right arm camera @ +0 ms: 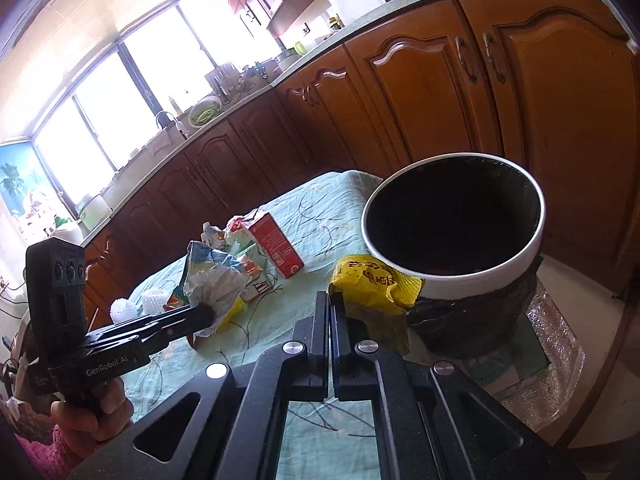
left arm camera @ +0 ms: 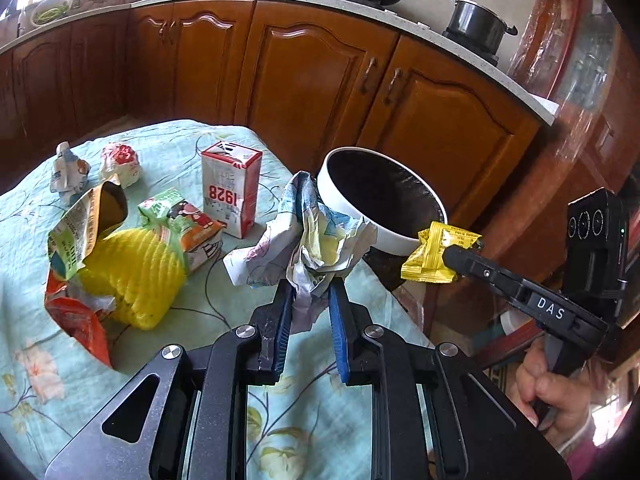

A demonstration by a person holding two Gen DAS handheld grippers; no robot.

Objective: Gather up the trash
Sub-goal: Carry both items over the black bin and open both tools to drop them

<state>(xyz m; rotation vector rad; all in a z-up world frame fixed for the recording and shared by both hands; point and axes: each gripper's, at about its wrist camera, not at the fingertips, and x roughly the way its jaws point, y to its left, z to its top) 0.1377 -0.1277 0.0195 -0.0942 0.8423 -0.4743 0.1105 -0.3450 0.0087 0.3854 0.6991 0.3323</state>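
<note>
Two hand-held grippers carry trash near the bin at the table edge.

The left hand-held gripper (left arm camera: 310, 280) has its blue pads closed on a crumpled paper wrapper (left arm camera: 308, 240) and holds it above the table (left arm camera: 32, 360), just beside the white rim of the trash bin (right arm camera: 452, 280). The right hand-held gripper (right arm camera: 330, 300) has its jaws fully closed and pinches a yellow snack packet (right arm camera: 376, 284), which touches the bin rim on its near side. The bin is lined with a black bag and stands just off the table corner. More trash lies on the flowered cloth: a red and white carton (left arm camera: 230, 192) standing upright, a green carton (left arm camera: 180, 224) on its side, a yellow foam net (left arm camera: 140, 276), an open foil pouch (left arm camera: 84, 228) and two small crumpled wrappers (left arm camera: 120, 164) further back.
</note>
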